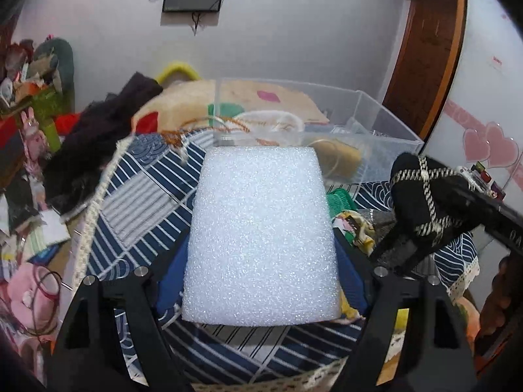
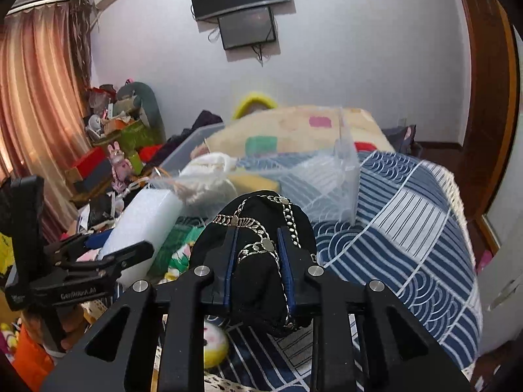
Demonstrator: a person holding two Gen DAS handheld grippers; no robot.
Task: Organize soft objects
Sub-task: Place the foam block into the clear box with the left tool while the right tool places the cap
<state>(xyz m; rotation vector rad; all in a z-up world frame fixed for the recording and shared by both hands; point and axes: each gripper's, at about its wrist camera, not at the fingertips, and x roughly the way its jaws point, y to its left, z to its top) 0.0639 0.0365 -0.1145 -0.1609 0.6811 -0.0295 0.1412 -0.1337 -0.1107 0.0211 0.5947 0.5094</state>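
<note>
My left gripper is shut on a white foam block and holds it above the blue patterned cloth; the block also shows in the right wrist view. My right gripper is shut on a black soft pouch with silver chain trim, held above the cloth; the pouch also shows at the right of the left wrist view. A clear plastic bin stands just beyond the block and holds a yellow sponge and white yarn; it also shows in the right wrist view.
The blue and white patterned cloth covers the surface. A green mesh item and floral fabric lie between the grippers. A round yellow sponge lies under the right gripper. Pillow, dark clothes and clutter sit left and behind.
</note>
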